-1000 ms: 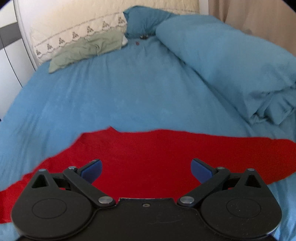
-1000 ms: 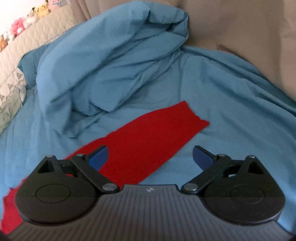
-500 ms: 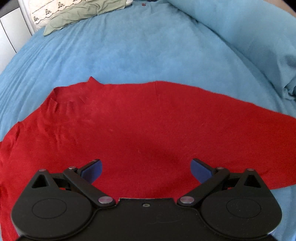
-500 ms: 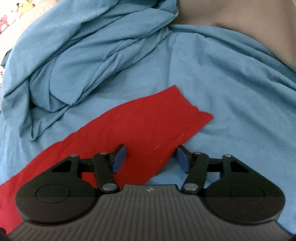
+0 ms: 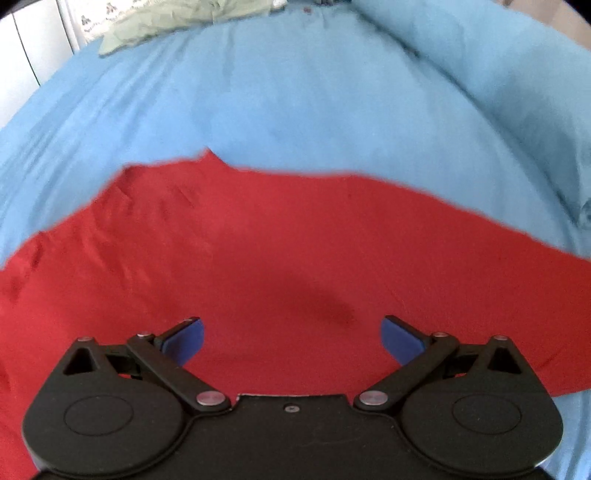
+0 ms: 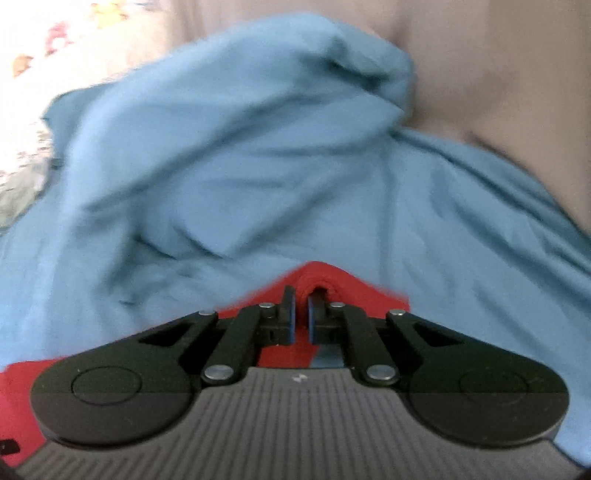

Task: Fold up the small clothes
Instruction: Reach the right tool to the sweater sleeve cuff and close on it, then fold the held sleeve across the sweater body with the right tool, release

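Observation:
A red garment (image 5: 258,240) lies spread flat on the blue bed sheet (image 5: 295,103), filling the lower half of the left wrist view. My left gripper (image 5: 291,338) is open and empty, hovering over the garment's middle. In the right wrist view my right gripper (image 6: 301,314) is shut on a pinched-up fold of the red garment (image 6: 317,277) at its end, lifted off the sheet.
A bunched blue duvet (image 6: 229,140) rises behind the right gripper and runs along the right of the left wrist view (image 5: 498,66). A green cloth (image 5: 166,18) lies by the pillows at the bed's head. A beige curtain (image 6: 498,66) hangs at right.
My right gripper has closed on the end of the red garment and lifted it. My left gripper stays open, hovering over the garment's middle.

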Action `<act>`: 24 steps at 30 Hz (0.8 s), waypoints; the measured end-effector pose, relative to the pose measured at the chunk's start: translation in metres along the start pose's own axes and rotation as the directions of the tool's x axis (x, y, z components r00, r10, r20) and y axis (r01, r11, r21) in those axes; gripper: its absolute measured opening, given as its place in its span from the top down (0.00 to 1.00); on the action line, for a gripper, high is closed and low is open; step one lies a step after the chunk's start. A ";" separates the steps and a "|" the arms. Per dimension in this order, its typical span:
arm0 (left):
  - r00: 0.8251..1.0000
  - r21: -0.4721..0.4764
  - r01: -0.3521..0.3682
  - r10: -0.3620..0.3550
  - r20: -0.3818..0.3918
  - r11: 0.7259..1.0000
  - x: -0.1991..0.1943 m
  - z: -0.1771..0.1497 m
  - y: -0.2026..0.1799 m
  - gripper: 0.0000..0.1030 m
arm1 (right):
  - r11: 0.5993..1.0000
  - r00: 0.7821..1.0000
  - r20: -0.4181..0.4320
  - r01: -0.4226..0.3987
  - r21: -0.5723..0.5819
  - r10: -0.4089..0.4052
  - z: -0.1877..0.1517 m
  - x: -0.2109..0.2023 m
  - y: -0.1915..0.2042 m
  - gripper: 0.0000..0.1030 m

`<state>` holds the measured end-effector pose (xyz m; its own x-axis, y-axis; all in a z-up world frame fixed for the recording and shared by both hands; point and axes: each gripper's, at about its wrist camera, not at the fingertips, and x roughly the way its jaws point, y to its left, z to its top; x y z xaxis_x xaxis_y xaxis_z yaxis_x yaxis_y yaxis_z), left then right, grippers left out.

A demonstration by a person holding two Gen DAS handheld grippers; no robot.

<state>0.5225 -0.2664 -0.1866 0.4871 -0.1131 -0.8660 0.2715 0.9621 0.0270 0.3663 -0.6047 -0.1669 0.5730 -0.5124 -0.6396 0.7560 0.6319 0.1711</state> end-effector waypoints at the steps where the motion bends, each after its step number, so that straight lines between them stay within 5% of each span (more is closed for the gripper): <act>1: 1.000 -0.009 0.000 0.000 0.021 1.000 -0.009 0.004 0.009 0.00 | 0.999 0.999 0.018 -0.030 -0.023 0.031 0.005 -0.008 0.015 0.79; 4: 0.997 -0.036 -0.009 0.012 0.076 0.999 -0.035 0.014 0.039 0.00 | 0.983 0.987 0.067 -0.141 -0.116 0.149 0.014 -0.038 0.070 0.79; 7: 0.990 -0.065 -0.048 0.056 0.126 0.997 -0.057 0.022 0.081 0.00 | 0.934 0.949 0.088 -0.276 -0.226 0.301 0.011 -0.072 0.139 0.79; 12: 0.978 -0.109 -0.127 0.143 0.151 0.986 -0.075 0.018 0.160 0.00 | 0.768 0.846 0.010 -0.480 -0.424 0.533 -0.038 -0.114 0.264 0.79; 16: 0.969 -0.150 -0.179 0.201 0.145 0.972 -0.070 -0.005 0.214 0.00 | 0.634 0.798 -0.137 -0.558 -0.535 0.587 -0.118 -0.114 0.338 0.80; 20: 0.969 -0.185 -0.190 0.214 0.121 0.964 -0.061 -0.030 0.249 0.00 | 0.521 0.802 -0.279 -0.565 -0.639 0.528 -0.208 -0.095 0.379 0.80; 24: 0.980 -0.203 -0.155 0.176 0.089 0.967 -0.054 -0.047 0.263 0.00 | 0.481 0.821 -0.317 -0.544 -0.688 0.474 -0.254 -0.085 0.385 0.77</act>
<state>0.5291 0.0047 -0.1559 0.5995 0.0360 -0.7996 0.0189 0.9981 0.0592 0.5280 -0.1701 -0.2373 0.7288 0.0634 -0.6817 -0.1654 0.9825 -0.0855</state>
